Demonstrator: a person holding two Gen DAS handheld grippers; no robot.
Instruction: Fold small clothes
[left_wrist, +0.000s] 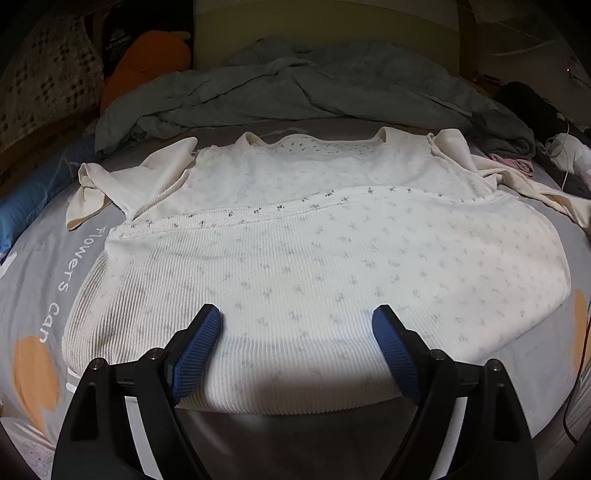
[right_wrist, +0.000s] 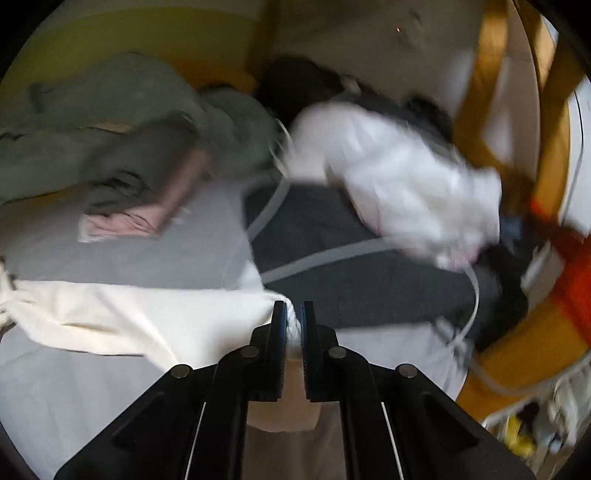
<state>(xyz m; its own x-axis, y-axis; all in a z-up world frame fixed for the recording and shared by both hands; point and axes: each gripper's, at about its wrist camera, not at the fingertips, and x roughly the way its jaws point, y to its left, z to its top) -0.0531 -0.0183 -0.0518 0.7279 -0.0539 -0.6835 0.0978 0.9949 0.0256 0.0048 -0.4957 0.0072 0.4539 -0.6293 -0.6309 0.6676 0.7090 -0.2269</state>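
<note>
Left claw (left_wrist: 295, 325) spread wide, released, pads just over the near fold of the ribbed top (left_wrist: 314, 258), nothing gripped. My read: it stands ready to pin or take that folded edge for the next fold. Right claw (right_wrist: 293, 317) clenched on the cuff of the cream sleeve (right_wrist: 129, 314), a wad of cloth bunched between the pads; sleeve drawn taut out to the side, likely to straighten it before folding it in over the top.

Top lies flat on the bed (left_wrist: 44, 258), hem already doubled up toward the collar. Beyond the top: grey duvet (left_wrist: 295, 88). Right of the top: pink garment (right_wrist: 122, 221), white bundle (right_wrist: 399, 173), white cable (right_wrist: 317, 264).

Count: two claws, one top, two sleeves (other sleeve (left_wrist: 122, 184) lying loose left of the top), one duvet.
</note>
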